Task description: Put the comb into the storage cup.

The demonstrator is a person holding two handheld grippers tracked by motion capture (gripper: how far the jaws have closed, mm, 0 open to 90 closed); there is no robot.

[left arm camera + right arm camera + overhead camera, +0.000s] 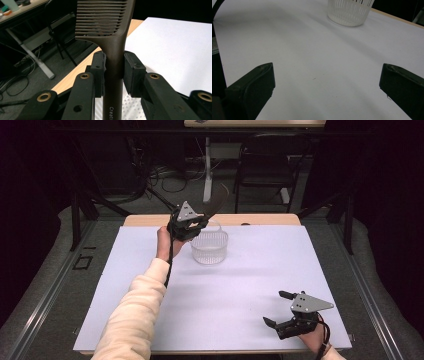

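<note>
Nearest me, my right gripper [281,308] sat idle at the near right corner of the white sheet [260,285], its jaws spread wide with nothing between them. It posed little risk unless I swung it across the table toward the work.

The real worry was farther out. My left gripper [114,65] had its jaws drawn narrow onto the handle of the dark comb [113,50], the pads [98,68] pressing either side just below where the toothed head flared. In the left gripper view the handle ran down between the jaws and the teeth rose beyond them. In the high view the comb [216,200] arced up and right of the gripper [192,222], past the far edge of the table.

The white slotted basket [210,251] stood just beside and below that gripper. I judged that so smooth a handle could slip or pivot in the pads. A careless lowering could also catch the basket's rim and tip so light a thing.
</note>
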